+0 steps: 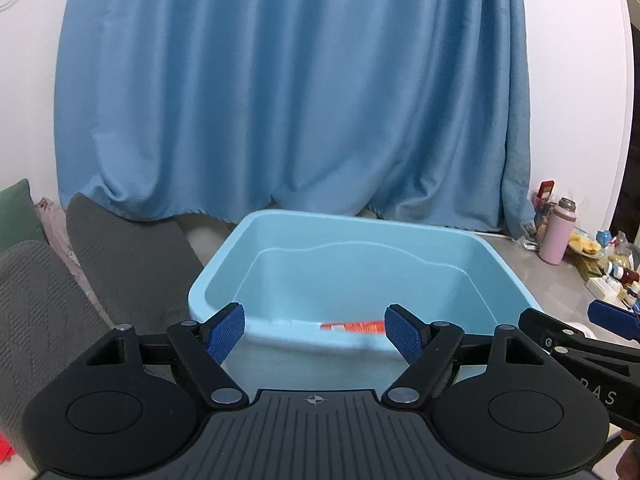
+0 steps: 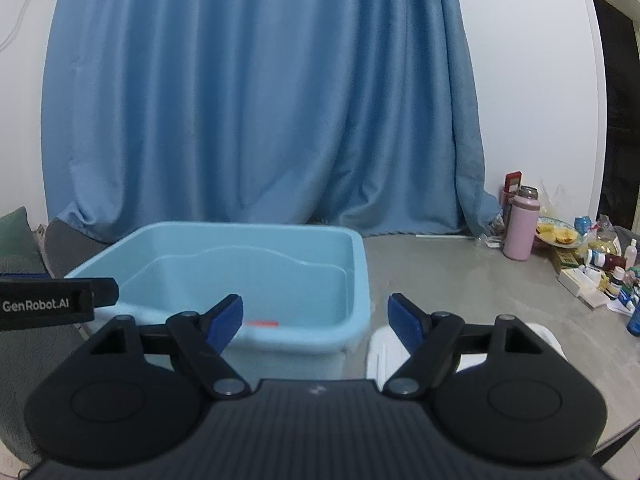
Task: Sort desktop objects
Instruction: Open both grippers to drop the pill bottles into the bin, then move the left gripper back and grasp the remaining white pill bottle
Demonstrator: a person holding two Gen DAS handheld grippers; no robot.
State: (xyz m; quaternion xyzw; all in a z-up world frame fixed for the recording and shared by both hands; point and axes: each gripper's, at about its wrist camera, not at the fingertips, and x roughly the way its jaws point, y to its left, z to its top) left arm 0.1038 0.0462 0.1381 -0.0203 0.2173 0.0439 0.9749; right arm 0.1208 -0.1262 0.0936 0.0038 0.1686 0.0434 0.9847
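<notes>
A light blue plastic bin [image 1: 496,264] stands on the grey surface in front of me; it also shows in the right wrist view [image 2: 360,264]. An orange-red object [image 1: 352,326] lies at its bottom by the near wall, seen as an orange sliver in the right wrist view [image 2: 262,323]. My left gripper [image 1: 314,334] is open and empty, held at the bin's near rim. My right gripper [image 2: 316,324] is open and empty, just right of the bin's near right corner. A white object [image 2: 380,352] lies below its right finger.
A blue curtain [image 1: 288,92] hangs behind the bin. Grey cushions [image 1: 120,256] lie at the left. A pink bottle [image 2: 519,226], a plate of food [image 2: 556,232] and several small bottles and boxes [image 2: 600,276] crowd the far right.
</notes>
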